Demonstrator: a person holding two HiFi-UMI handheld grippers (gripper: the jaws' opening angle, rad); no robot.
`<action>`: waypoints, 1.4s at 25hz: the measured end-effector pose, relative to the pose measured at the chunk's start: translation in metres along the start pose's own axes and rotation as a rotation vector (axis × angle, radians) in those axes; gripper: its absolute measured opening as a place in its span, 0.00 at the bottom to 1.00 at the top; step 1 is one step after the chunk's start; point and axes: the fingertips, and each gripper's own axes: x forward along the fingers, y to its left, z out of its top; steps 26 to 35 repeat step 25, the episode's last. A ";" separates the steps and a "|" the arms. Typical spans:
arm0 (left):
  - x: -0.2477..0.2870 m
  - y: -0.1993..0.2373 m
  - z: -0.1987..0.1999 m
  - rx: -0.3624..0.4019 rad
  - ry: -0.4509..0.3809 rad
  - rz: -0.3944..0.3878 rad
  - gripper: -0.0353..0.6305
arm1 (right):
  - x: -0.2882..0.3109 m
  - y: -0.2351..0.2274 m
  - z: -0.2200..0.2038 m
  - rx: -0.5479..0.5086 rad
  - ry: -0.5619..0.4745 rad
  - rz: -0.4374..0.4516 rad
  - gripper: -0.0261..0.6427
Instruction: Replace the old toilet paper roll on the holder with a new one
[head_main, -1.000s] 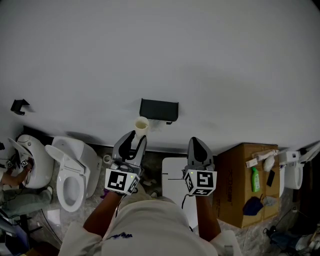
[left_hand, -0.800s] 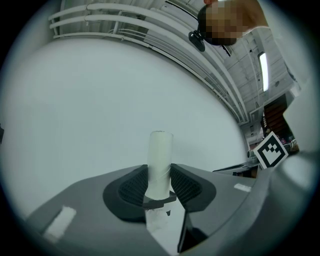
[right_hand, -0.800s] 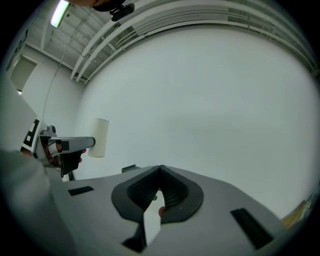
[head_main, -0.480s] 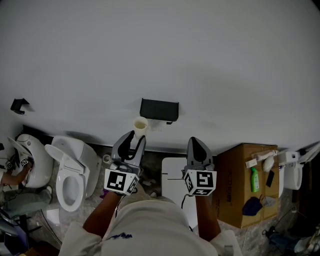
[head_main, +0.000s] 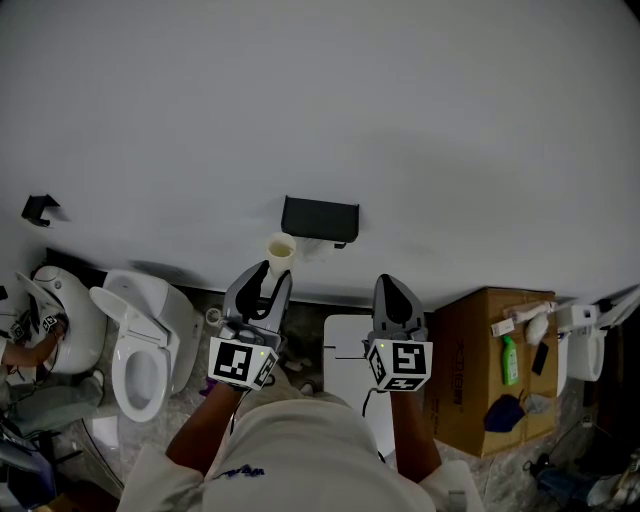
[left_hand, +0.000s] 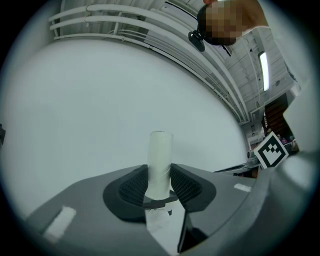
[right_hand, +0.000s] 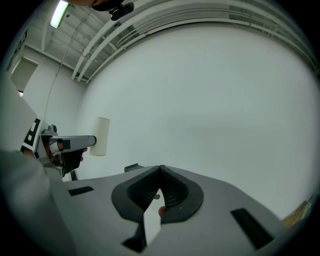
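Jaws of the left gripper (head_main: 270, 280) clamp the cardboard tube (head_main: 282, 250), its axis along them; the holder (head_main: 318, 218) sits just ahead, seemingly bare. Right gripper (head_main: 395, 290) is clenched empty.

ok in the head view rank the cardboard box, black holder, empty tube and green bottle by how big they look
1. cardboard box, by far
2. black holder
3. empty tube and green bottle: about alike, too close to rank
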 end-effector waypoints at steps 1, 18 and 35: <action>0.000 0.000 0.000 0.000 0.000 0.001 0.27 | 0.000 0.000 0.000 0.000 0.000 0.001 0.04; -0.005 0.000 0.000 -0.003 -0.002 0.009 0.27 | -0.002 0.002 -0.007 0.001 0.016 0.006 0.04; -0.004 0.000 -0.001 -0.005 -0.002 0.009 0.27 | -0.001 0.002 -0.009 0.003 0.022 0.007 0.04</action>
